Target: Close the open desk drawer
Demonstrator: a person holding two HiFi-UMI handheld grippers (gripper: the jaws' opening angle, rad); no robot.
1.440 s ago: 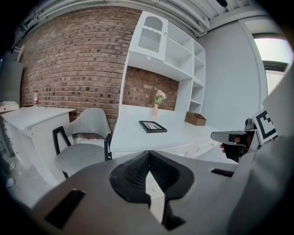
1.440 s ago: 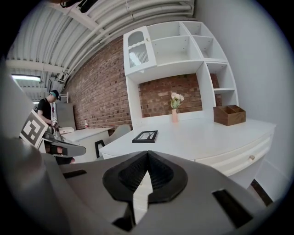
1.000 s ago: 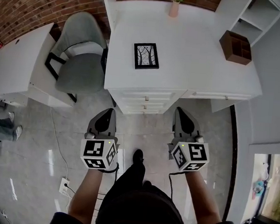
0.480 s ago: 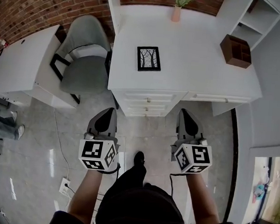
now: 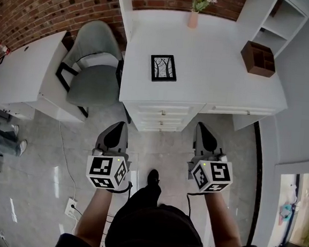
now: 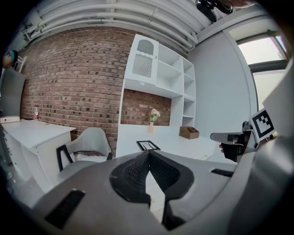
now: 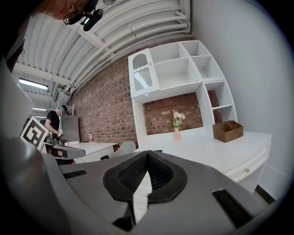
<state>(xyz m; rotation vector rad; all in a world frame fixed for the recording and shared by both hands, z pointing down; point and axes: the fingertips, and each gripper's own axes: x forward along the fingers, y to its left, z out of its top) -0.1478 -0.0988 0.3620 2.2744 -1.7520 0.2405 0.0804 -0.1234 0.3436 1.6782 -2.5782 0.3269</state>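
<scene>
Obs: left hand-held gripper (image 5: 121, 126) has jaws together, nothing held, and is well short of the bench (image 5: 213, 66). The drawer stack (image 5: 163, 114) sits under the bench front; its fronts look near flush, and I cannot tell if one stands out. The right hand-held gripper (image 5: 200, 127) is likewise closed and empty. Any push should land square, mid-front, straight in.

Chair (image 5: 92, 82), framed picture (image 5: 163, 68), perhaps wooden organizer (image 5: 258, 58)
</scene>
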